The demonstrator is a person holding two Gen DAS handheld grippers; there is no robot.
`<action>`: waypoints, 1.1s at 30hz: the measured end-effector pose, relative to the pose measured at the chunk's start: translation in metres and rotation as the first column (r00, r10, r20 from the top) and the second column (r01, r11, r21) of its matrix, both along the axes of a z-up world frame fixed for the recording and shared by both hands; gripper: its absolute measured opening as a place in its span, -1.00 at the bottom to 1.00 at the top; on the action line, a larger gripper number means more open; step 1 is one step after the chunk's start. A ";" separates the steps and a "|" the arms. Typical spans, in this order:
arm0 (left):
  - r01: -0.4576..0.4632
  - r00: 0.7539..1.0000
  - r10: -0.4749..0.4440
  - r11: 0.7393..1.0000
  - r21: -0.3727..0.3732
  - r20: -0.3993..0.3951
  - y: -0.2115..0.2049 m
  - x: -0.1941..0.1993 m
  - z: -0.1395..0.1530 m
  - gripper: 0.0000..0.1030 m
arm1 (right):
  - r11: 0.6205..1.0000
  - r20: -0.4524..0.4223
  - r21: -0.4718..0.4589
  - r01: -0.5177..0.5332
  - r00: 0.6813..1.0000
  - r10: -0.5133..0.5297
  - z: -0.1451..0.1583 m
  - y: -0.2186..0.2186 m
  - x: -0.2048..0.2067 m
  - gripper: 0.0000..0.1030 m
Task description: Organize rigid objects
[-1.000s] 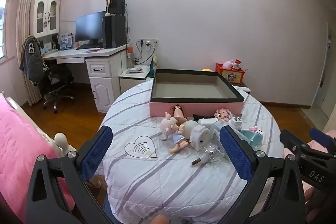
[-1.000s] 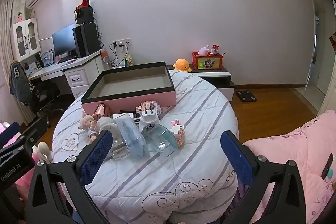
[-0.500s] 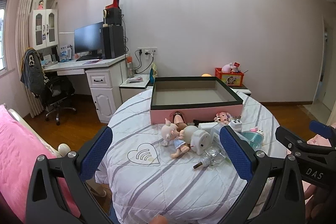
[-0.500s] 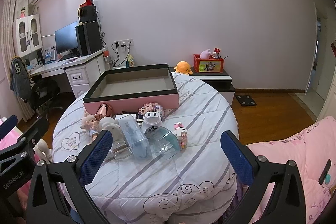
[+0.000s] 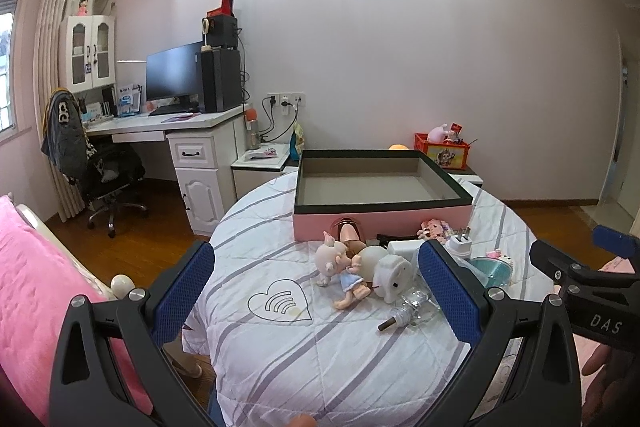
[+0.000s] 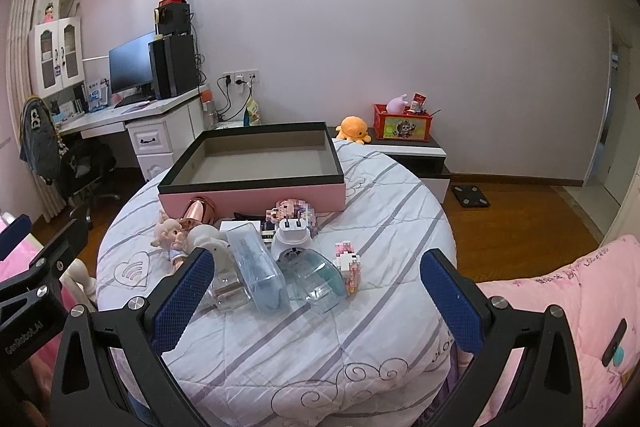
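Observation:
A pink box with a dark rim (image 5: 380, 217) (image 6: 256, 193) stands open and empty at the far side of a round table (image 5: 320, 359) (image 6: 304, 347) with a striped white cover. In front of the box lies a heap of small things: a pig doll (image 5: 334, 261) (image 6: 170, 235), a white round gadget (image 5: 394, 273), a glass bottle (image 5: 412, 311), a clear blue case (image 6: 258, 269), a teal clear dome (image 6: 316, 277), a white plug (image 6: 292, 233) and a pink block figure (image 6: 348, 265). My left gripper (image 5: 316, 295) and right gripper (image 6: 316, 295) are both open and empty, held short of the heap.
A white desk (image 5: 168, 125) with a monitor and an office chair (image 5: 100, 163) stand at the left. A low cabinet (image 6: 416, 155) with a red toy box and an orange plush is behind the table. Pink bedding (image 6: 560, 307) lies at the right, wooden floor around.
Both views have tilted upward and drawn back slightly, so the table and heap sit lower in frame. Both grippers stay open. Nothing on the table moved.

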State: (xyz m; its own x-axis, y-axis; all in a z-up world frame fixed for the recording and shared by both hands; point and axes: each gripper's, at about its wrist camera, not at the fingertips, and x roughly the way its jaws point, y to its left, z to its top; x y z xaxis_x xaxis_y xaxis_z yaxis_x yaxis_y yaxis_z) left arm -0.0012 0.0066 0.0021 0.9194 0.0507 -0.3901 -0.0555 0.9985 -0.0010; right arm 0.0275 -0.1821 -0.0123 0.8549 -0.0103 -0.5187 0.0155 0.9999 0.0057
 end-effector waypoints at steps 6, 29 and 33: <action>-0.002 1.000 0.001 1.000 -0.014 -0.017 0.007 0.018 0.001 1.00 | 1.000 -0.044 0.009 -0.013 0.999 0.013 -0.004 -0.002 0.022 1.00; -0.095 0.995 0.095 0.995 -0.013 0.010 -0.021 0.011 0.038 1.00 | 0.999 0.035 0.024 -0.034 0.999 0.033 0.031 -0.027 0.020 1.00; -0.069 0.997 0.069 0.998 -0.009 0.023 -0.024 0.006 0.044 1.00 | 1.000 0.061 0.003 -0.018 0.998 0.018 0.040 -0.024 0.015 1.00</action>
